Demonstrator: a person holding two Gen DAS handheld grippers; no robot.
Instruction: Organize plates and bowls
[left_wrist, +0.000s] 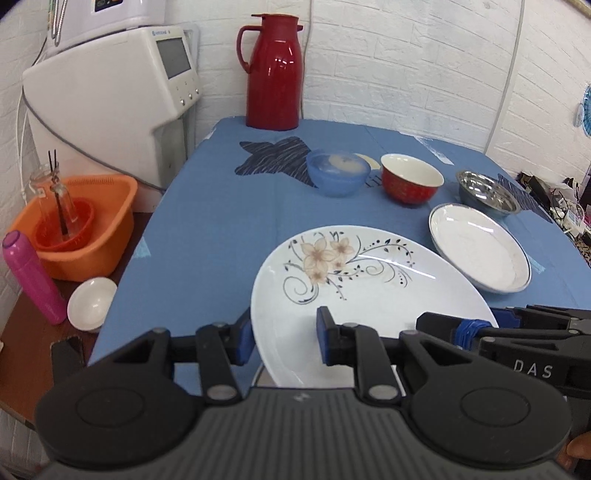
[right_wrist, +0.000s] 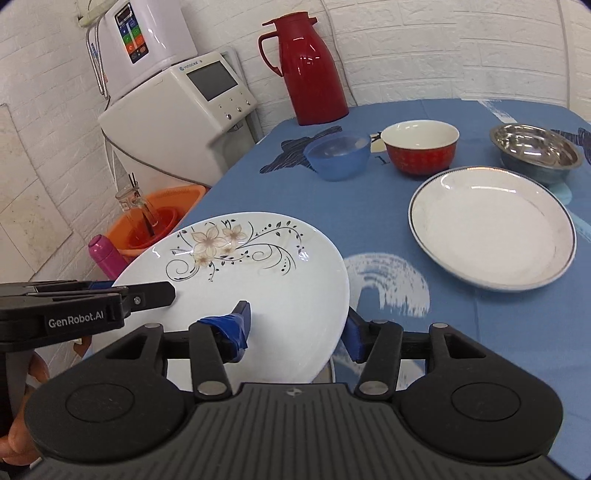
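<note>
A white oval plate with a flower print hangs tilted just above the near end of the blue-clothed table. My left gripper is shut on its left rim, one pad beneath and one on top. My right gripper is shut on the right rim in the same way. Behind it on the cloth lies a silver-rimmed white plate. Farther back stand a blue bowl, a red bowl and a steel bowl.
A red thermos jug stands at the table's far end by the brick wall. Left of the table are a white machine, an orange basin, a pink bottle and a small white bowl. Clutter lines the right edge.
</note>
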